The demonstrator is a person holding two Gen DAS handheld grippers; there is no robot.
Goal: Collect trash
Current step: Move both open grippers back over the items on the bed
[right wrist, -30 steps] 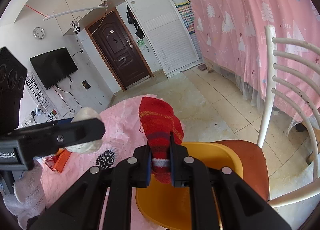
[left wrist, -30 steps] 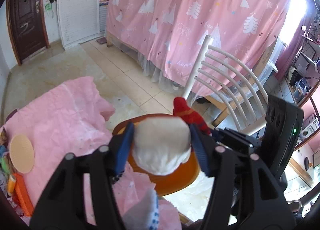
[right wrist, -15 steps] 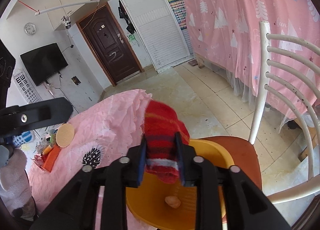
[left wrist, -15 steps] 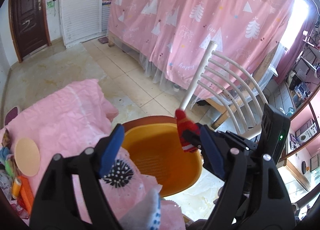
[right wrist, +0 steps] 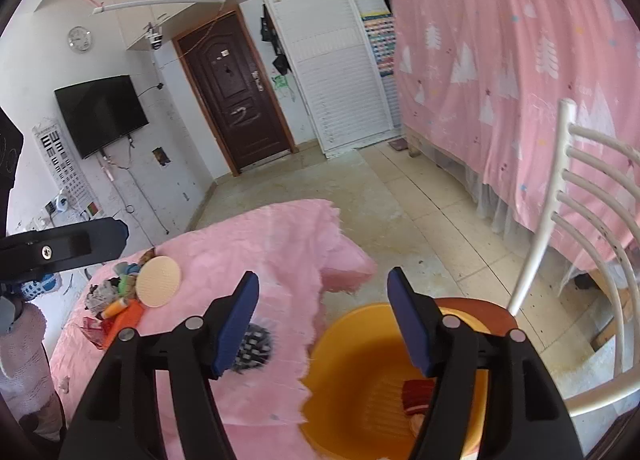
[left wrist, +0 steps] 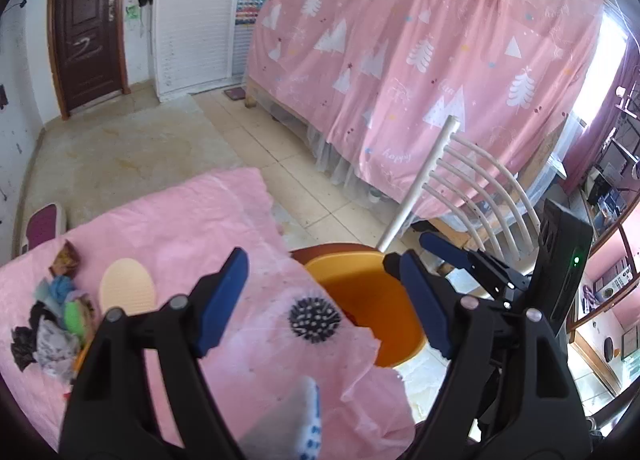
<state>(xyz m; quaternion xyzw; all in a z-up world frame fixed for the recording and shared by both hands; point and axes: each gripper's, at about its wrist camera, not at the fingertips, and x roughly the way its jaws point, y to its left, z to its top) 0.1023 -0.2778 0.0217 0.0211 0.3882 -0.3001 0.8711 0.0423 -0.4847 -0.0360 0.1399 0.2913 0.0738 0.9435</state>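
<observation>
An orange bin [right wrist: 360, 372] stands on a brown chair seat [right wrist: 480, 308] beside the pink-covered table [right wrist: 260, 244]. A red striped sock [right wrist: 416, 396] lies inside it, below my right gripper [right wrist: 324, 320], whose jaws are opening with nothing between them. My left gripper [left wrist: 324, 300] is open and empty over the table's edge, with the bin [left wrist: 360, 292] just beyond it. A pile of scraps [left wrist: 52, 320] and a beige disc [left wrist: 127, 286] lie at the table's left; the scraps [right wrist: 116, 292] also show in the right wrist view.
A white slatted chair back [right wrist: 580, 220] rises right of the bin. A pink curtain [left wrist: 440, 60] hangs behind it. A black spiky print [left wrist: 315, 320] marks the cloth near the bin. A tiled floor and a brown door [right wrist: 236, 100] lie beyond the table.
My left gripper let go of a white wad and drew back over the table. My right gripper opened, and the red sock dropped from it into the bin.
</observation>
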